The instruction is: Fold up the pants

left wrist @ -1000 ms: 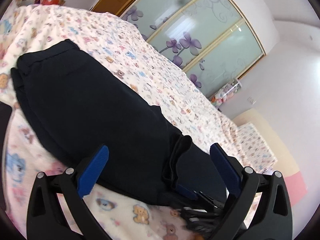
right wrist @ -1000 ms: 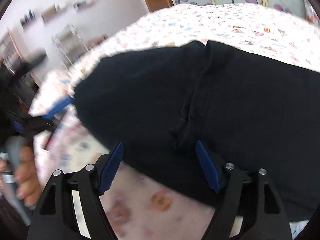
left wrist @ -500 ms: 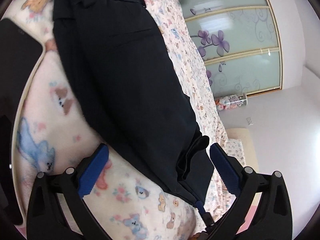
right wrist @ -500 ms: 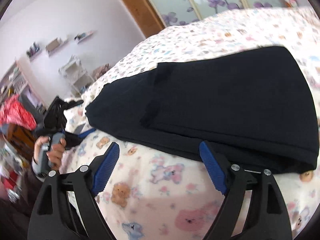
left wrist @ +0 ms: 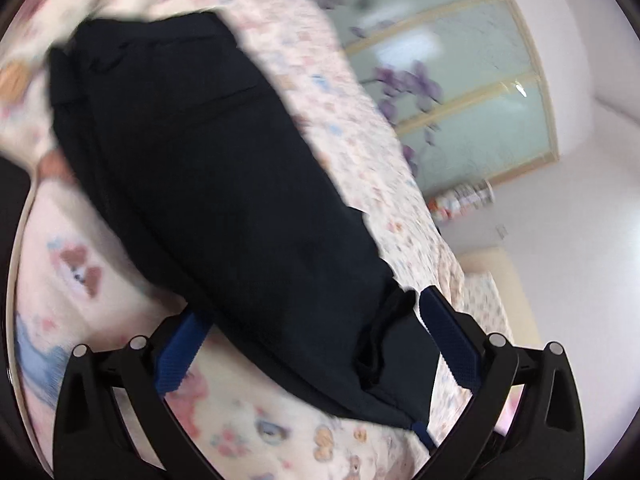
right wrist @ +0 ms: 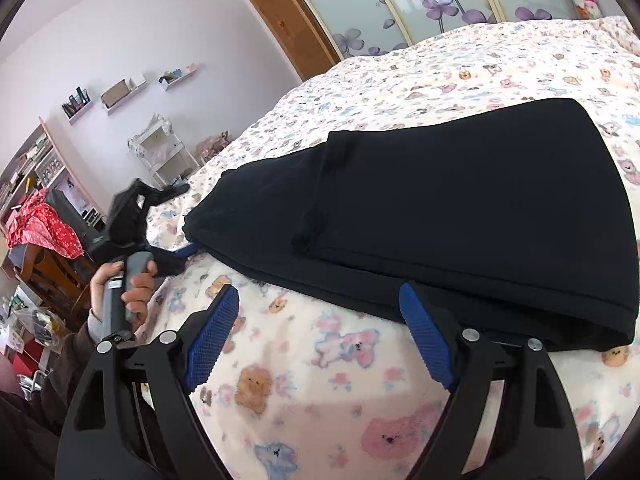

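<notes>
Black pants (right wrist: 460, 208) lie folded in layers on the bed with the teddy-bear blanket (right wrist: 320, 360). In the left wrist view the pants (left wrist: 224, 184) run from top left to bottom right, blurred by motion. My left gripper (left wrist: 308, 336) is open, its blue pads straddling the near end of the pants. It also shows in the right wrist view (right wrist: 176, 252), at the left end of the pants, held by a hand. My right gripper (right wrist: 320, 320) is open and empty, just short of the pants' near edge.
Frosted sliding wardrobe doors with purple flowers (right wrist: 440, 4) stand beyond the bed. A wooden door (right wrist: 296, 28), wall shelves and cluttered furniture (right wrist: 44, 216) are at the left. A dark bed edge (left wrist: 12, 208) shows at the left of the left wrist view.
My left gripper has moved in over the end of the pants, which now lies between its pads. My right gripper has drawn back slightly, and the pants look closer to it.
</notes>
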